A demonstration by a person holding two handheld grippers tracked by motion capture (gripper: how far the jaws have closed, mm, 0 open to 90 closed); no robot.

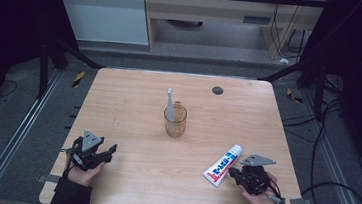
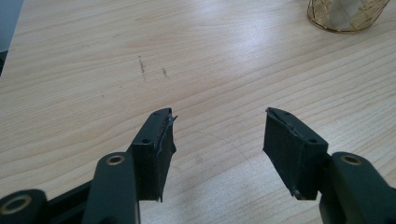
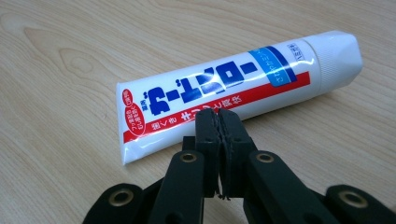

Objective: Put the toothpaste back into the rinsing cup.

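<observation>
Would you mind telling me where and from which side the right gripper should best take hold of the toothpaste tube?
Probably mid-body. The tube lies flat on the table, its cap pointing away toward the cup and its flat crimped tail nearest the person. The right gripper, shut and empty beside it, would open, come from above and close across the tube's narrow width.
</observation>
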